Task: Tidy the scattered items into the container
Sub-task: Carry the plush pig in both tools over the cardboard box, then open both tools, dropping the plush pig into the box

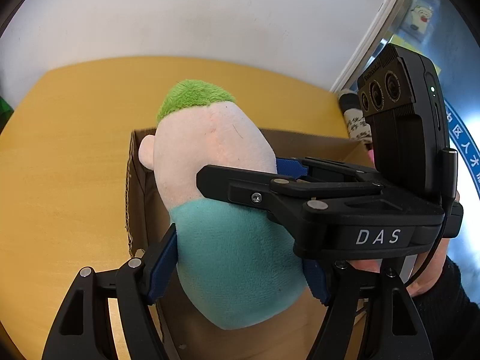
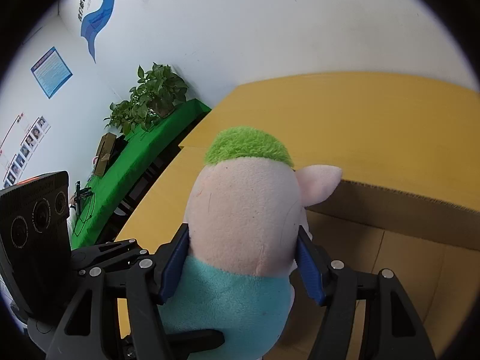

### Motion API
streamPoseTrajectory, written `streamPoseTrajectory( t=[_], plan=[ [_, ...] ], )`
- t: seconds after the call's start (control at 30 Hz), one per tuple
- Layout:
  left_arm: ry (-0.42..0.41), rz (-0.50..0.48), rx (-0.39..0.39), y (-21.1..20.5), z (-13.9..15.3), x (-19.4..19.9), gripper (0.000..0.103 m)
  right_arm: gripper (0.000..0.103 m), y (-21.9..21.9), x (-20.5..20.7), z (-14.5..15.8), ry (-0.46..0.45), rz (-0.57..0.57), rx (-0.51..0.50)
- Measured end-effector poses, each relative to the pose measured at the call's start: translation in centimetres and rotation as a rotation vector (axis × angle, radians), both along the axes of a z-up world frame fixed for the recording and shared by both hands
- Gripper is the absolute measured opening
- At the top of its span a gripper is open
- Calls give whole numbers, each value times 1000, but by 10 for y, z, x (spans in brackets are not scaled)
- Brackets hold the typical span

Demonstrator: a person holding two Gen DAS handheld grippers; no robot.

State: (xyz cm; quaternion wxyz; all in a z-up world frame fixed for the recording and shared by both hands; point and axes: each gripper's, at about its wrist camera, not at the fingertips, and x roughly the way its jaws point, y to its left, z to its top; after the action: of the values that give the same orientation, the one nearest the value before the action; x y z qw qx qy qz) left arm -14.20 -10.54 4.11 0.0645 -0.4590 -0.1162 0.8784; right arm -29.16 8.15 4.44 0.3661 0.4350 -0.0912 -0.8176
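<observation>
Plush toy (image 1: 228, 240), green-haired, teal-bodied: clamped at the body between left gripper (image 1: 240, 270) pads and at the head by right gripper (image 2: 243, 267), held over cardboard box (image 1: 135, 198) on yellow table (image 1: 60, 150).

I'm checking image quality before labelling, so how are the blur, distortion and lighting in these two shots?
Left wrist view: strong fisheye bending, dark corners, the plush toy sharp, the cardboard box rim and window side slightly smeared, bright daylight at right. Right wrist view: the same curved table edge, black vignette, even soft light, no glare, the toy crisp, the far wall posters soft.
</observation>
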Motion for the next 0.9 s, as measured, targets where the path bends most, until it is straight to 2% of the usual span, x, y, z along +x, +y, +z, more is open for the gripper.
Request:
streamPoseTrajectory(
  t=[0.3, 0.47, 0.5, 0.63, 0.67, 0.73, 0.83, 0.9],
  plan=[
    [-60, 52, 13, 0, -33, -16, 79, 66, -1, -12, -32, 6, -3, 12],
    [-23, 81, -4, 9, -26, -4, 83, 83, 2, -15, -34, -11, -29, -8],
    [-8, 89, -7, 10, -21, 1, 83, 84, 3, -13, -33, -8, -37, -3],
    [57, 164, -29, 10, 12, 35, 85, 84, 11, 1, -9, 56, -68, 40],
    [80, 181, -33, 2, 20, 33, 87, 84, 15, 4, -1, 61, -79, 36],
    [119, 223, -54, 0, 34, 57, 89, 84, 27, 14, 19, 64, -111, 17],
    [185, 266, -80, 19, 67, 93, 97, 84, 44, 43, 48, 79, -138, 11],
    [225, 279, -109, 35, 76, 115, 99, 84, 51, 71, 66, 106, -150, 33]
  ],
)
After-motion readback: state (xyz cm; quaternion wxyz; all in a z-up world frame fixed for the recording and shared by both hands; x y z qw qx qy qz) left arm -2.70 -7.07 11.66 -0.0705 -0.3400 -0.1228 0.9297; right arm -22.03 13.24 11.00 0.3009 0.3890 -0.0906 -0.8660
